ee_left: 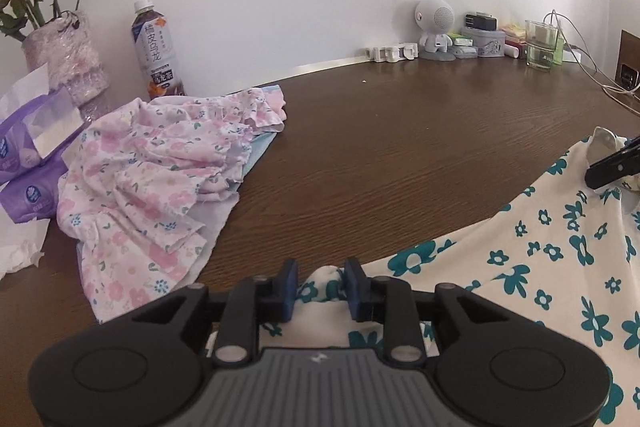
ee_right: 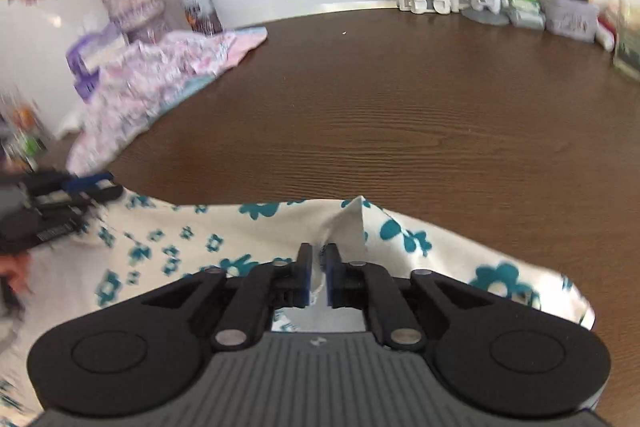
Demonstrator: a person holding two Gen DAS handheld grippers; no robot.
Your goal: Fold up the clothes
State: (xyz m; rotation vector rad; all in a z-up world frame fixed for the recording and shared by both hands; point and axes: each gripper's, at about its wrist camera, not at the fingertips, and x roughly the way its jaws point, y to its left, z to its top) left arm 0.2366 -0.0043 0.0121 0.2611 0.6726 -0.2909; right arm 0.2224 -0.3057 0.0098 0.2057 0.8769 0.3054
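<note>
1. Cream garment with teal flowers [ee_left: 520, 267]: a thin printed cloth at the near edge of the dark wood tabletop [ee_left: 400, 147], stretched between the two grippers and partly draped below the cameras.
2. Left gripper [ee_left: 321, 289]: its blue-padded fingers [ee_left: 289, 287] are partly closed around a bunched fold at the cloth's left end. A clear gap stays between the pads, so the hold looks loose.
3. Right gripper [ee_right: 317, 277]: its fingers are closed tight on a peaked pinch of the cloth's far edge, which stands up just ahead of the tips.
4. Handling, as a judgement: the fabric looks light, soft and limp. It will sag and wrinkle wherever it is unsupported, and could slide out of a loose pinch. It is best held at corners or along a hem, with both ends kept taut and level.
5. Pink floral clothes [ee_left: 160, 167]: a crumpled pile at the far left, well apart from the held garment, beside purple tissue packs [ee_left: 28, 163], a drink bottle [ee_left: 156, 51] and a vase of flowers [ee_left: 64, 55].
6. The middle of the tabletop is bare wood.
</note>
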